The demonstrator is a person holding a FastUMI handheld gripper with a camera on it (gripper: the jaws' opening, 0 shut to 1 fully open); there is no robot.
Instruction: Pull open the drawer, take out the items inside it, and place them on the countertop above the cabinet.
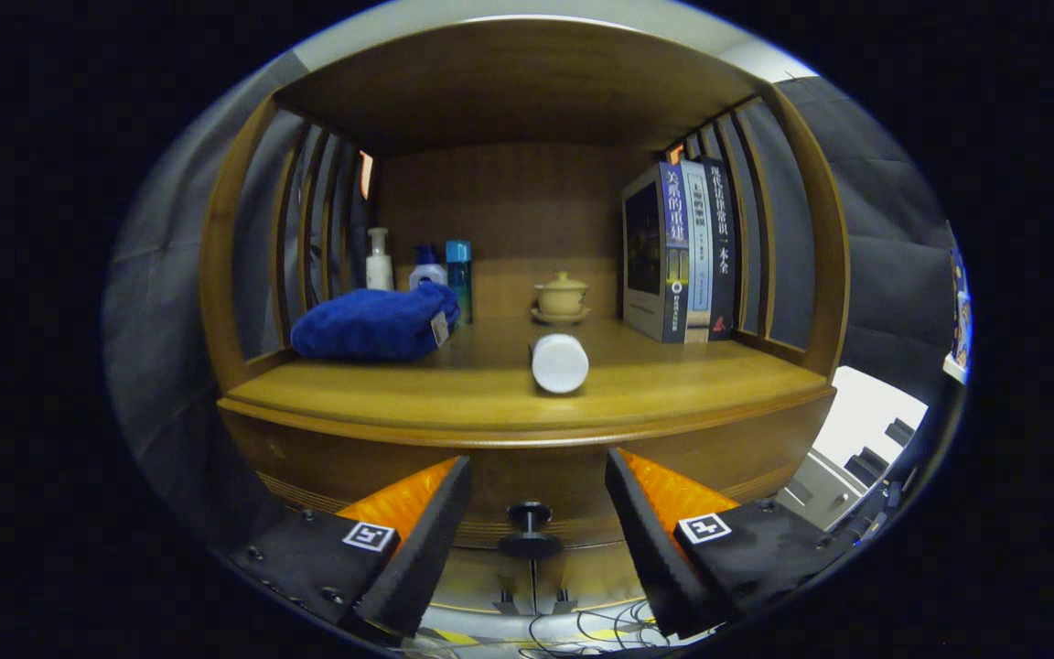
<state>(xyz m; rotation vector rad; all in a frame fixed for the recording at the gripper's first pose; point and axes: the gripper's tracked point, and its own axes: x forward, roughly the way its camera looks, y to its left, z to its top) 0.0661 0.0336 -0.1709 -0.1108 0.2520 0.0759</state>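
We are holding the gripper (536, 490) with its fingers spread wide and gripping nothing; the dark drawer knob (529, 528) is sitting between them, touching neither. The drawer front (527, 471) is lying flush under the countertop's (454, 394) curved near edge. On top, a white cylinder (560, 362) is lying near that edge, with bare wood on both sides. A blue towel (371, 323) is sitting far left, books (682, 256) are standing far right, and a lidded cup (562, 297) is resting at the back.
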